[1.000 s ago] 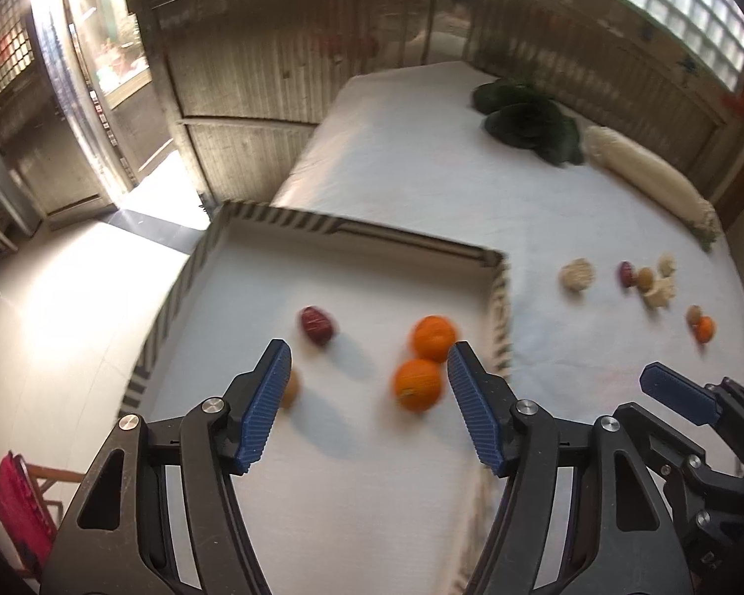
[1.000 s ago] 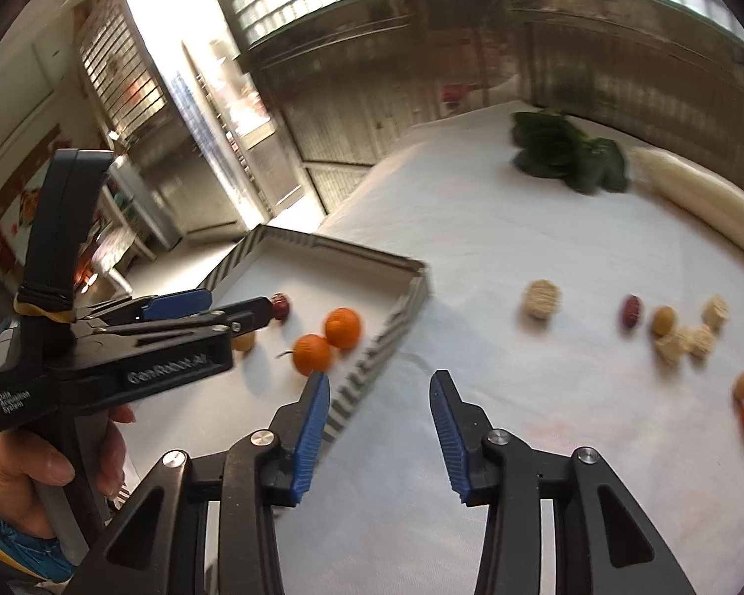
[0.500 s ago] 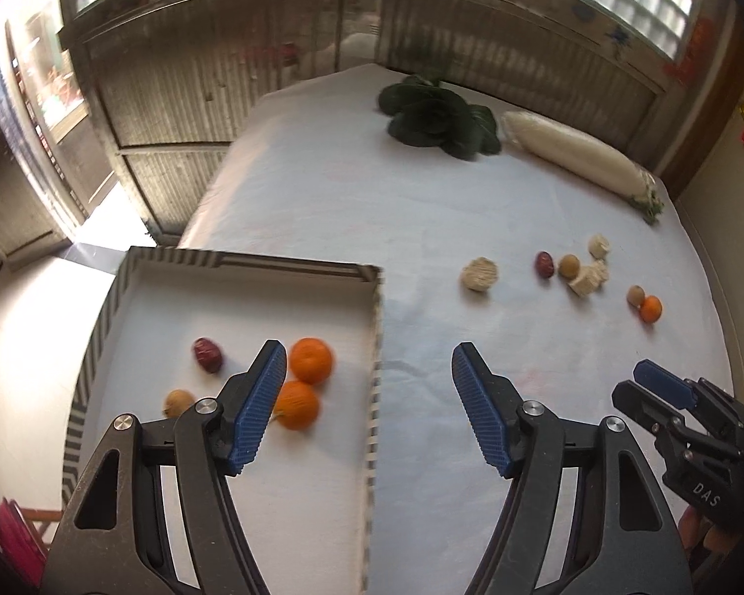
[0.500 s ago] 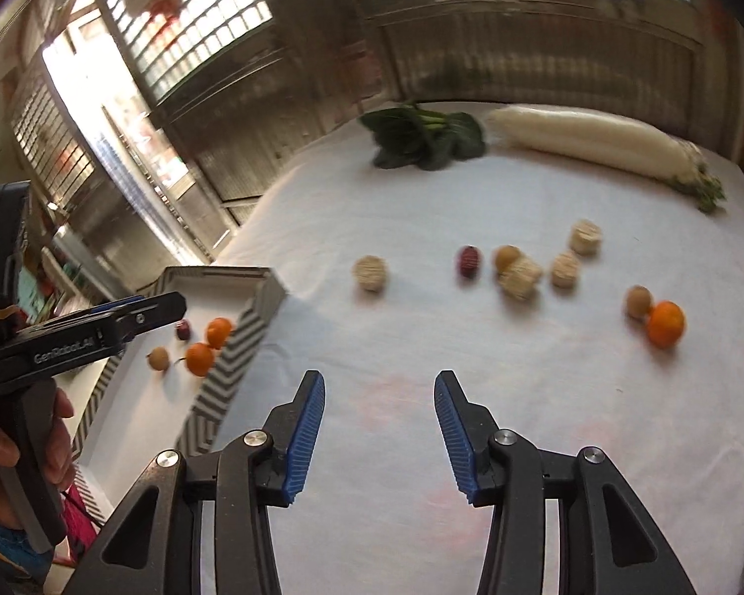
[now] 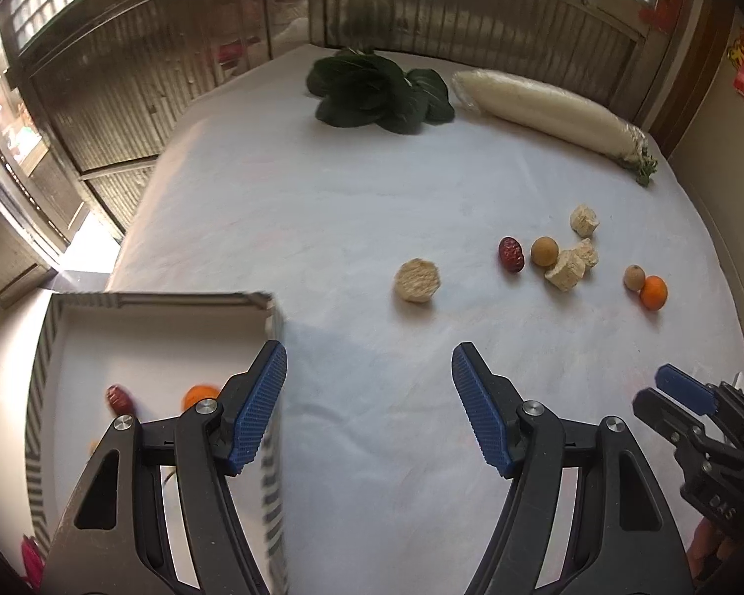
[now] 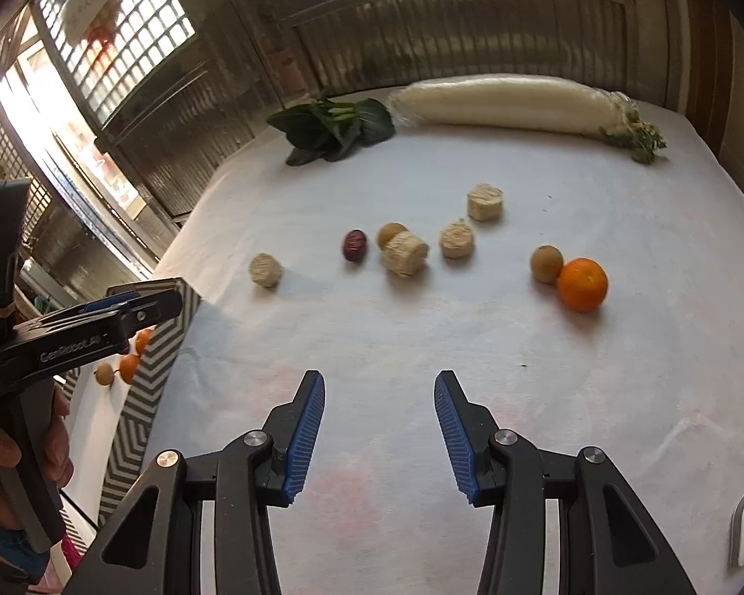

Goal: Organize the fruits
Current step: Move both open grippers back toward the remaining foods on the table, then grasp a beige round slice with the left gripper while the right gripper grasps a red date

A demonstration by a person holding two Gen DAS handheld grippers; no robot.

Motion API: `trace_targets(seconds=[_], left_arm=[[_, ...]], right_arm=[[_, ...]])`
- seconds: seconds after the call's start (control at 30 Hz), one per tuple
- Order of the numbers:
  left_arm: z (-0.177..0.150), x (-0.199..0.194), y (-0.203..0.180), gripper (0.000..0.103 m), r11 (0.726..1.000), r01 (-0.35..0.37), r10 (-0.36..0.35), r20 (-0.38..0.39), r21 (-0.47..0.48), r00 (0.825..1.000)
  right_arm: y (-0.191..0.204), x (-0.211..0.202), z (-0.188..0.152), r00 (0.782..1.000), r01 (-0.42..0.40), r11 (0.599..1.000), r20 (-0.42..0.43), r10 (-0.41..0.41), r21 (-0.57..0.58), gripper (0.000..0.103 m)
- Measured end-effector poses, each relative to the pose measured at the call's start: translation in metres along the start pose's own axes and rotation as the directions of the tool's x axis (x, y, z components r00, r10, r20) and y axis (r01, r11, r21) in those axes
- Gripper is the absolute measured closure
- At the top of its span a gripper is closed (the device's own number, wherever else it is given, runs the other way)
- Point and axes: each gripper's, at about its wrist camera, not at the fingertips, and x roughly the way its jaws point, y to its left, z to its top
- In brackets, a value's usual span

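A white-clothed counter (image 5: 282, 208) fills the frame's middle. Behind it runs corrugated metal panelling (image 6: 461, 44); gridded windows (image 6: 119, 39) at upper left admit bright daylight.

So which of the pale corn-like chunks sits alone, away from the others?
The leftmost chunk, lying by itself nearest the striped tray; the other three cluster around the brown fruit.

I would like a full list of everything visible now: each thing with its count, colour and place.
Striped cardboard tray: one, white inside, table's left edge.
Fruits in tray: two orange, one tan, one dark red.
Orange mandarin: one, on cloth, touching a tan round fruit.
Second tan fruit: one, mid-table.
Dark red date: one, beside it.
Beige corn pieces: four, mid-table.
Green leafy vegetable: one, far end.
White radish: one, far end.
Left tool: open.
Right tool: open.
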Motion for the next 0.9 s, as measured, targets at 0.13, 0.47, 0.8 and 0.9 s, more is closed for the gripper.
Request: trace_targets(seconds=[0.13,0.47,0.8,0.9], left_arm=[[0.01,0.021,-0.009,0.033,1.0,0.01,-0.01,-0.02,0.012,1.0],[0.029,0.063,-0.018,0.033,0.999,-0.001,0.002,-0.035,0.035,0.999],[0.036,0.077,-0.015,0.033,0.999,0.001,0.002,-0.057,0.052,0.998],[0.034,0.082,-0.014,0.033,0.999,0.001,0.003,-0.079,0.052,0.997]], right_arm=[[-0.009,0.001,0.001,1.0,0.006,1.0,0.001,-0.006,0.016,0.058],[-0.011,0.022,0.019,0.999,-0.033,0.999,-0.008,0.033,0.019,0.058],[0.014,0.071,0.046,0.993,-0.105,0.994,-0.052,0.103,-0.04,0.058],[0.017,0.088,0.055,0.992,-0.106,0.993,-0.071,0.102,-0.053,0.058]])
